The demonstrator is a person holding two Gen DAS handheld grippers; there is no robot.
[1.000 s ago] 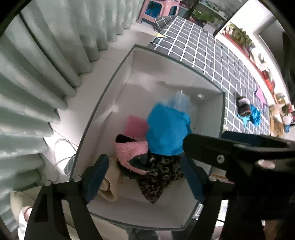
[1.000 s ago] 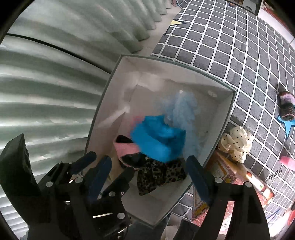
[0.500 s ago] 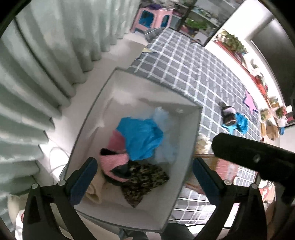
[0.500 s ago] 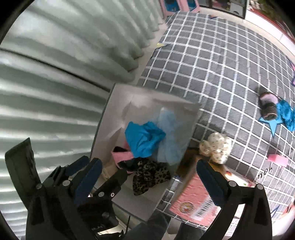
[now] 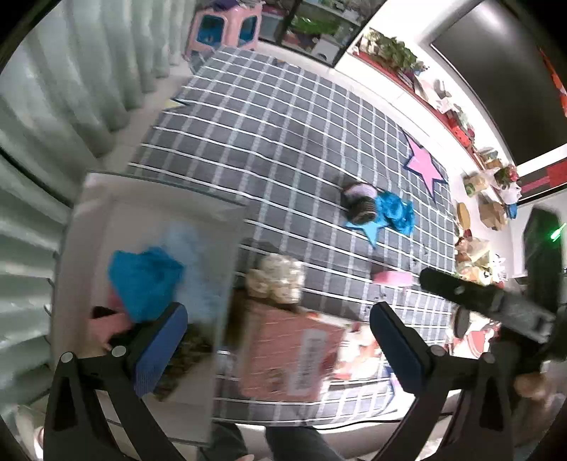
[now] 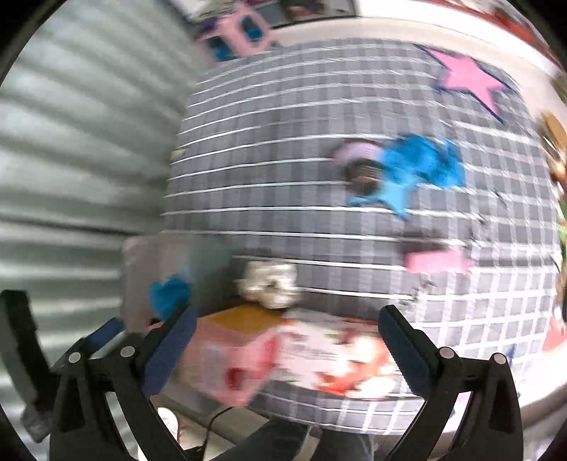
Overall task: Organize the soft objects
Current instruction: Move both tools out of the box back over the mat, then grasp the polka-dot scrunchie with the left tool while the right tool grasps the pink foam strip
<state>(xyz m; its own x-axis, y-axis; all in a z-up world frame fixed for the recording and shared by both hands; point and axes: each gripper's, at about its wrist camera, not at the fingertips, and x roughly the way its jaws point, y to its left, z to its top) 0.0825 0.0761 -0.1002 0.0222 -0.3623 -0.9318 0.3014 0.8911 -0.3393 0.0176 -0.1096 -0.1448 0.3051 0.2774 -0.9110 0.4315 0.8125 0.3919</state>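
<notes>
A white storage box (image 5: 156, 209) (image 6: 141, 259) at the left holds a bright blue cloth (image 5: 145, 280) (image 6: 170, 294), pale blue fluff, pink pieces and a leopard-print piece. On the grey checked mat lie a cream dotted scrunchie (image 5: 276, 280) (image 6: 271, 283), a dark and lilac rolled piece (image 5: 359, 202) (image 6: 361, 166) beside a blue cloth (image 5: 395, 212) (image 6: 425, 163), and a small pink item (image 5: 391, 278) (image 6: 437, 260). My left gripper (image 5: 280, 351) is open above the box edge and a pink carton. My right gripper (image 6: 283, 349) is open over the carton, empty.
A pink printed carton (image 5: 294, 358) (image 6: 283, 358) lies by the box at the mat's near edge. Pale curtains (image 5: 42, 106) hang at the left. A pink stool (image 5: 223, 28) stands at the far end. Small clutter lines the right wall (image 5: 485, 198). The right gripper's body (image 5: 496, 305) crosses the left view.
Both grippers have swung away from above the box toward the mat, so the box now sits at the left. Both jaws have widened. The bright blue cloth lies in the box.
</notes>
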